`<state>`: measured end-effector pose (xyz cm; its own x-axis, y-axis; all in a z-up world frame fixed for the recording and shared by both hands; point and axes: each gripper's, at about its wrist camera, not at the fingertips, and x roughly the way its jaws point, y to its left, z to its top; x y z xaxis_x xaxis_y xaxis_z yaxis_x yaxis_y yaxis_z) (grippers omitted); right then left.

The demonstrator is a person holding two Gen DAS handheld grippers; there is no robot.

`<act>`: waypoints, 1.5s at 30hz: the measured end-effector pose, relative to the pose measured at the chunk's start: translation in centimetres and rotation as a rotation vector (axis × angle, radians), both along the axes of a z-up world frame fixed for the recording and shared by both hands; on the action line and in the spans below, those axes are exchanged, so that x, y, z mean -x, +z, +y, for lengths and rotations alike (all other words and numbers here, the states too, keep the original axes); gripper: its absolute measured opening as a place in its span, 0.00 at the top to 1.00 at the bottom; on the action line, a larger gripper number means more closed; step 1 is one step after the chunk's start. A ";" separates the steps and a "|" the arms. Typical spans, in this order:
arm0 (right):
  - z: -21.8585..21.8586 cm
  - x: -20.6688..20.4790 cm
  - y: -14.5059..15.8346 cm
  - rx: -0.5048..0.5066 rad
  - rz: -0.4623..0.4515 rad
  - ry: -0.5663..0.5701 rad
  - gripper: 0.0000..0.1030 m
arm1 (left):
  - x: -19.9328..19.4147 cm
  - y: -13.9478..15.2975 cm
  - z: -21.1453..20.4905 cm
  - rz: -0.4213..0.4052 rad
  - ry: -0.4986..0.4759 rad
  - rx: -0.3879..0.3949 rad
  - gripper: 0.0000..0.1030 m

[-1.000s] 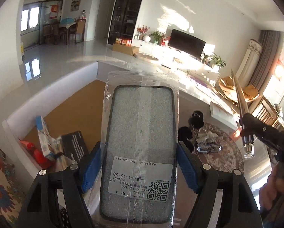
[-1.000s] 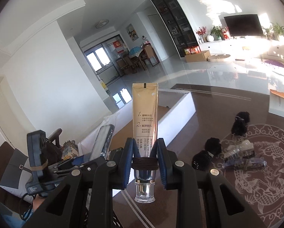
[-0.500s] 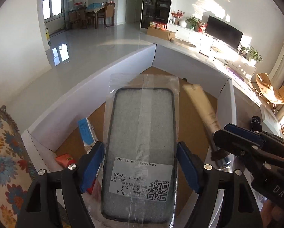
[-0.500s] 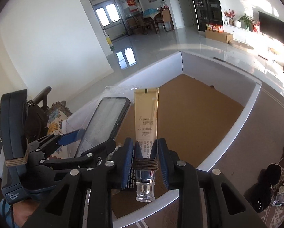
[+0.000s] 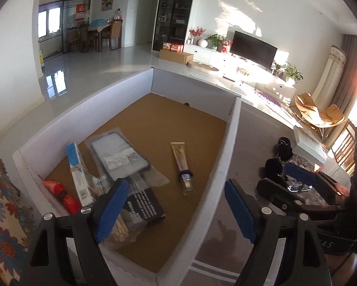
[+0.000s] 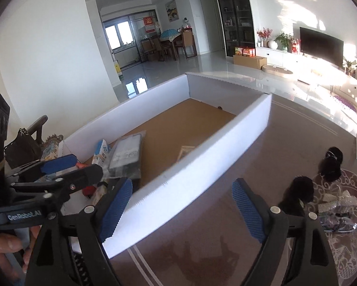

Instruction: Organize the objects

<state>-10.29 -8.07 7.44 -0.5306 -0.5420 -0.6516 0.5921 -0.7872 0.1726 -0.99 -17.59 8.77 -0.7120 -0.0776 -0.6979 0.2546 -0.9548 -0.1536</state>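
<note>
Both of my grippers are empty: the left gripper (image 5: pixel 176 211) has its fingers spreading wider over the near end of the box (image 5: pixel 231 143), with nothing between them, and the right gripper (image 6: pixel 182 208) is opening too, its fingers straddling bare bench (image 6: pixel 262 157) just outside the box's white wall. The tube (image 5: pixel 182 166) lies flat on the brown floor of the box, apart from the other things, its long axis running from the crimped gold end at the far side to the clear cap nearest me. It looks light and soft-bodied, so I would take it by the stiffer neck behind the cap, where a dark band circles it (the gold body would likely dent and slide). The bagged phone case (image 5: pixel 121 153) lies to the tube's left, long axis slanted away toward the far left, partly over the black packet (image 5: pixel 142 208). Its plastic sleeve looks slippery and loose, so I would pinch across the case's rigid short sides. On the bench to my right wait the black scrunchies (image 6: pixel 331 164) and a clear-wrapped clip (image 6: pixel 338 214); the scrunchies look soft and should squash under a grip anywhere.
</note>
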 end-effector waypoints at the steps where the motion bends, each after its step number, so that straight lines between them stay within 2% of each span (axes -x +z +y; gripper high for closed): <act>1: 1.9 -0.3 -0.7 -0.011 0.000 -0.033 0.13 | -0.3 0.0 1.7 0.009 -0.046 -0.011 0.16; 5: 10.7 -1.6 -4.1 -0.060 -0.030 -0.188 0.13 | -2.1 -0.4 8.8 0.046 -0.208 0.002 0.13; 7: 15.1 -2.1 -5.9 -0.122 -0.051 -0.274 0.13 | -2.6 -1.3 12.5 0.032 -0.295 0.001 0.02; 11: 22.7 -3.4 -9.1 -0.245 -0.091 -0.428 0.13 | -1.2 -5.5 18.9 -0.090 -0.442 0.011 0.02; 16: 28.5 -5.4 -11.1 -0.274 -0.124 -0.541 0.13 | 0.9 -10.8 23.3 -0.217 -0.486 0.019 0.02; 18: 29.5 -6.0 -11.5 -0.252 -0.141 -0.574 0.13 | 1.5 -12.2 23.8 -0.233 -0.478 0.030 0.02; 23: 29.7 -6.1 -11.9 -0.250 -0.156 -0.606 0.00 | 2.0 -13.1 23.0 -0.242 -0.420 0.055 0.03; 28: 29.5 -6.1 -11.9 -0.255 -0.157 -0.612 0.00 | 2.1 -13.7 23.4 -0.246 -0.402 0.147 0.00; 39: 29.5 -6.1 -11.9 -0.255 -0.157 -0.612 0.00 | 1.9 -13.7 23.2 -0.245 -0.395 0.142 0.00; 45: 29.5 -6.1 -11.8 -0.255 -0.157 -0.612 0.00 | 2.1 -13.7 21.8 -0.248 -0.323 0.132 0.00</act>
<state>-4.20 21.41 -4.40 -0.5812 0.0064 -0.8138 0.0106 -0.9998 -0.0154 -3.05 4.21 -4.89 -0.5264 0.0220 -0.8499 -0.0472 -0.9989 0.0033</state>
